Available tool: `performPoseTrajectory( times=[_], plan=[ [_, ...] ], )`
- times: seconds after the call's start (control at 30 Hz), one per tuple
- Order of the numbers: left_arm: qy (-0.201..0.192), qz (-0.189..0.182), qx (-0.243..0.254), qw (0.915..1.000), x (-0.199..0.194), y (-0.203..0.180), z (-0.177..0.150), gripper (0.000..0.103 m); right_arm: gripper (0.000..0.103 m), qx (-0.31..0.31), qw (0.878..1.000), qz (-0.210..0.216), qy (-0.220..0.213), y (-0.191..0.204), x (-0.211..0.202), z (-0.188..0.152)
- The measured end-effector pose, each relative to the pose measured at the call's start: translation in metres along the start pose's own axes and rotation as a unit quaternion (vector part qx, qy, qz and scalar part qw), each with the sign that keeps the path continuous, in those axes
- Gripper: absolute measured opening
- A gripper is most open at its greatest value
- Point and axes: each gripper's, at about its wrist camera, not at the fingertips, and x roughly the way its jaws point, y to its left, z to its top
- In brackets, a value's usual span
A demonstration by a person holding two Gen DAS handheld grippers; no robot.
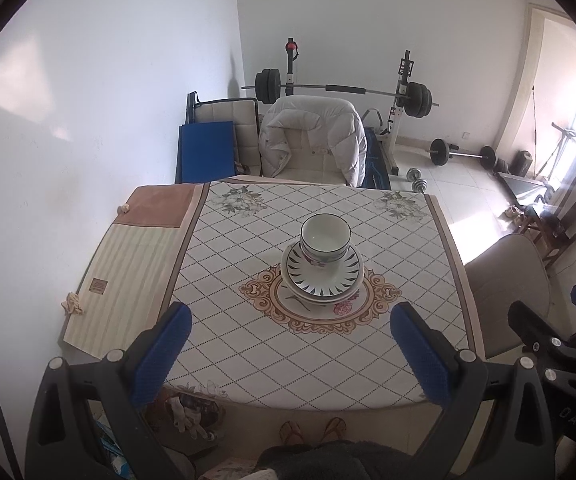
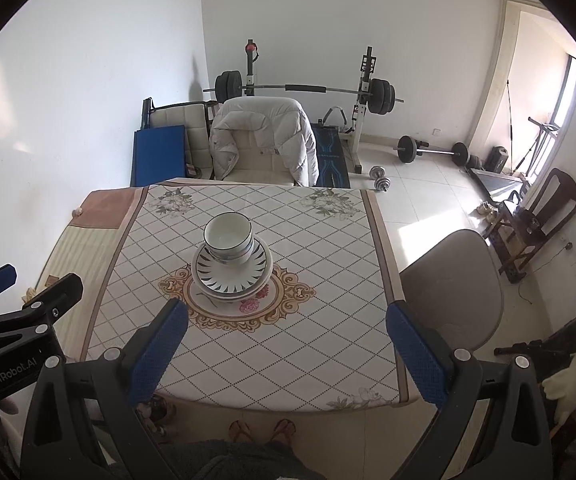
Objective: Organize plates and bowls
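Bowls, white ceramic, dark-rimmed [image 1: 325,240] | nested atop striped white plates [image 1: 321,276] mid-counter [image 1: 248,340] (stable stack) | left tongs [image 1: 291,350], right tongs [image 2: 288,350] released, empty, well back

Both wrist views high, side-by-side — shared table [image 1: 248,360]

A white bowl [image 1: 325,240] with a dark rim sits upright on stacked plates [image 1: 321,276], the top one bearing dark radial marks, at the table [image 1: 248,340] centre.
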Motion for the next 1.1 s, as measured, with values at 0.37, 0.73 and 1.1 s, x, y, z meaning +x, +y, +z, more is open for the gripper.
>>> performPoseTrajectory(
  times=[0.37,0.73,1.1],
  plan=[
    [0.004,-0.002,0.001,1.0,-0.005,0.002,-0.01,0.102,0.101,0.014,1.0,-0.004,-0.001,-0.003,-0.001,-0.002],
    [-0.003,0.004,0.007,1.0,-0.015,0.001,-0.014,0.102,0.101,0.02,1.0,-0.008,-0.002,-0.005,-0.006,-0.005],
    [-0.003,0.004,0.0,1.0,-0.019,0.007,-0.021,0.102,0.101,0.017,1.0,-0.013,-0.004,-0.001,-0.006,-0.009]
  ],
)
